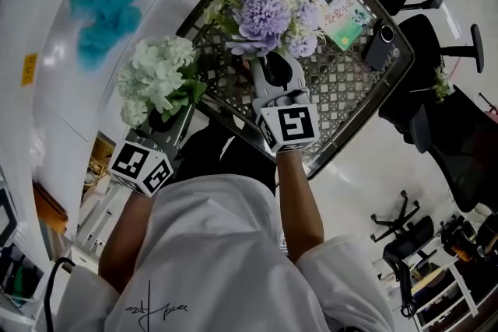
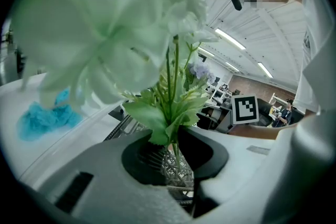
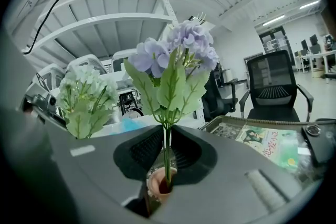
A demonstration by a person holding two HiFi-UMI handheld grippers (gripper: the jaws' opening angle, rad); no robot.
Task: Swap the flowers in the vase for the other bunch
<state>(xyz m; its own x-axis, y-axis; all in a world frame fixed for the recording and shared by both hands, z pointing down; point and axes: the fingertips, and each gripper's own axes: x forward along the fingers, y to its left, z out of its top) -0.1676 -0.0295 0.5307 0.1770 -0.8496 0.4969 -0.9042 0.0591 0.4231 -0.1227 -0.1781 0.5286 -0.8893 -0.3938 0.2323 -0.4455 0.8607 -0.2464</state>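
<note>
Just beneath right gripper (image 3: 167, 139), clenched on purple bunch (image 3: 178, 44), vase (image 3: 153, 182) mouth with stem tip inside; could topple if pressed askew. Left gripper (image 2: 172, 139) grasping white bunch (image 2: 105, 34) alongside.

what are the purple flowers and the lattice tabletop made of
The purple flowers look artificial, likely fabric petals on plastic stems: matte petals, evenly ribbed identical leaves. The tabletop looks like dark metal lattice, with glints along its rim.
</note>
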